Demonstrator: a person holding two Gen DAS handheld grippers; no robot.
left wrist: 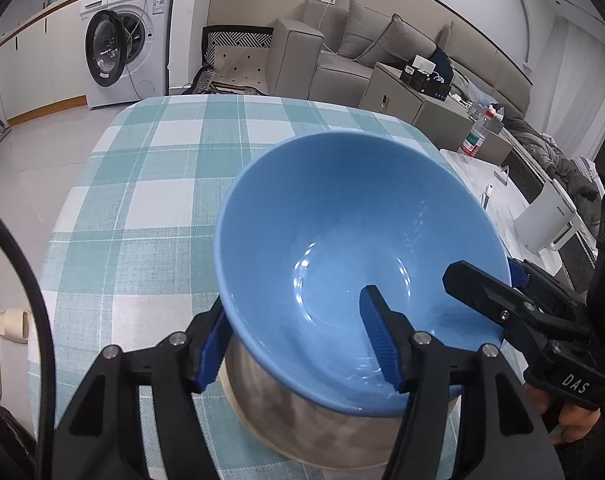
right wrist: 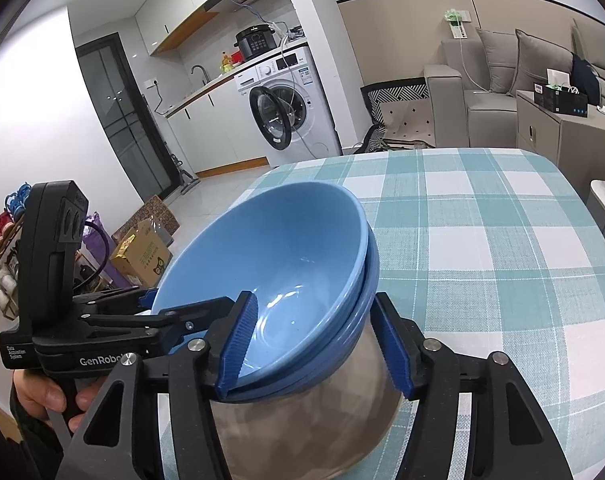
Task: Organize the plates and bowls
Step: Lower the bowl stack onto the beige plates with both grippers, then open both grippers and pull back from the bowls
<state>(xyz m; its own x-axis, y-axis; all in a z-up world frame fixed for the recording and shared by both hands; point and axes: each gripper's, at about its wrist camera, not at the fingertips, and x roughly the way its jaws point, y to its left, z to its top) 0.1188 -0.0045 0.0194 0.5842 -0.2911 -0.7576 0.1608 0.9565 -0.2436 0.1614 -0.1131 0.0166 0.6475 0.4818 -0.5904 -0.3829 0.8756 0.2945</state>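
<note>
A: What was the room like?
B: A kitchen corner with a washing machine (right wrist: pixel 292 110) and a grey sofa (left wrist: pixel 342 54) behind a table (left wrist: pixel 154 184) under a checked cloth.
A: And the bowls?
B: Blue bowls (right wrist: pixel 286 264) sat stacked and tilted on a steel pot (right wrist: pixel 302 428) near the table's front edge.
A: The claws?
B: The left gripper (left wrist: pixel 302 344) straddled the near rim, and the right gripper (right wrist: pixel 318 344) straddled the rim on its side; each had one finger inside and one outside, and I couldn't tell whether either one was pinching

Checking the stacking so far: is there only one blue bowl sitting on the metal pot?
No, the right wrist view shows several blue bowls nested together on the metal pot, their rims layered.
</note>
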